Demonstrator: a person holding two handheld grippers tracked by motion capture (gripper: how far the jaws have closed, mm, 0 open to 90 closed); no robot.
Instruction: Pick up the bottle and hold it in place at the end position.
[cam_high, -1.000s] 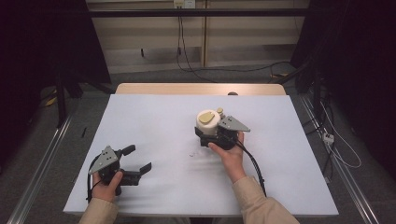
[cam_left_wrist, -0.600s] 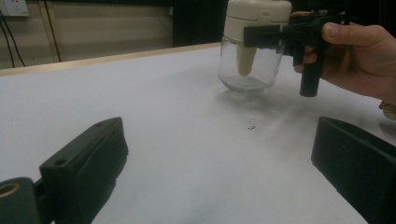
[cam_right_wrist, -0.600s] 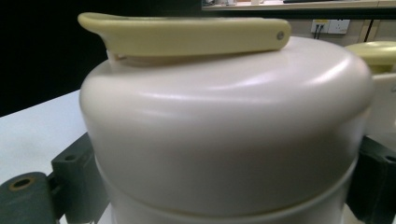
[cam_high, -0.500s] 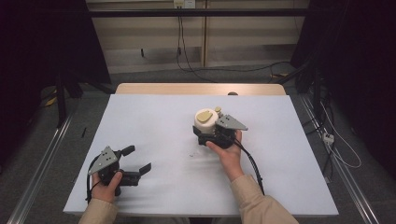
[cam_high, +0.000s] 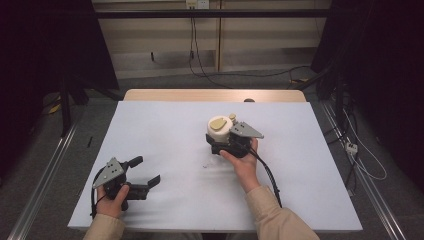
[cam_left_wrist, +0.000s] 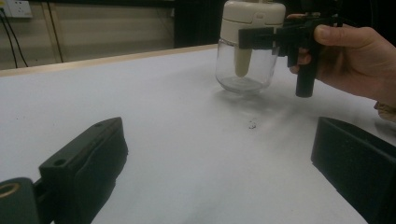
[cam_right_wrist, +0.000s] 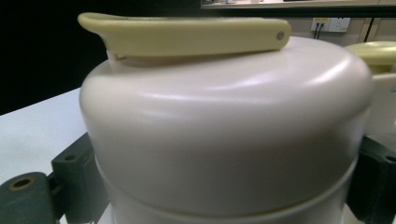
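A jar (cam_high: 218, 129) with a cream lid and a clear glass base (cam_left_wrist: 245, 70) stands upright at the middle of the white table (cam_high: 165, 130). My right gripper (cam_high: 220, 141) is shut on the jar's lid (cam_right_wrist: 224, 140), one jaw on each side. A pale yellow flip tab (cam_right_wrist: 187, 37) lies flat on top of the lid, with a small yellow knob (cam_right_wrist: 373, 51) beside it. My left gripper (cam_high: 146, 170) is near the front left of the table, open, its jaws wide apart with nothing between them (cam_left_wrist: 219, 158). It points toward the jar.
A small dark speck (cam_left_wrist: 252, 124) lies on the white surface just in front of the jar. A wooden strip (cam_high: 215, 95) runs along the table's far edge. Cables (cam_high: 270, 75) trail over the floor beyond it.
My right gripper and the jar have drifted very slightly to the left. The left gripper has stayed where it was.
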